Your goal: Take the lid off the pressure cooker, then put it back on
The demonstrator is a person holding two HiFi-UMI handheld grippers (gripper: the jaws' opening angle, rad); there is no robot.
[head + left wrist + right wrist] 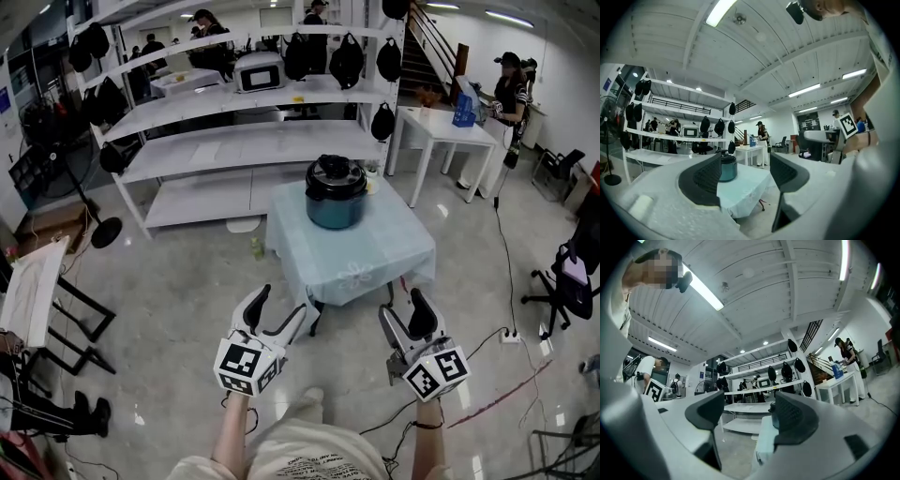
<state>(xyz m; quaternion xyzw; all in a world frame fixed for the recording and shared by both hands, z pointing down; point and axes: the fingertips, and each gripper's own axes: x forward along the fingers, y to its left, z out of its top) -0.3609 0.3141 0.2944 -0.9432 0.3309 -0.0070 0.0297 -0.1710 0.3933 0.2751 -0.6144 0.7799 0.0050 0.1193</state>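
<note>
Left gripper (281, 304) and right gripper (401, 307) are held nearest, low in the head view and short of the table (356, 262). Both pairs of jaws stand wide apart with nothing between them. The pressure cooker (335, 199) is noted upright toward the far side of the cloth-covered table, with the lid (335, 172) seated on it. The lid is judged rigid, fairly heavy and smooth at the rim. A hold is best taken on the raised dark fittings on top. A twist is probably needed before lifting, and the pot may slide on the cloth.
</note>
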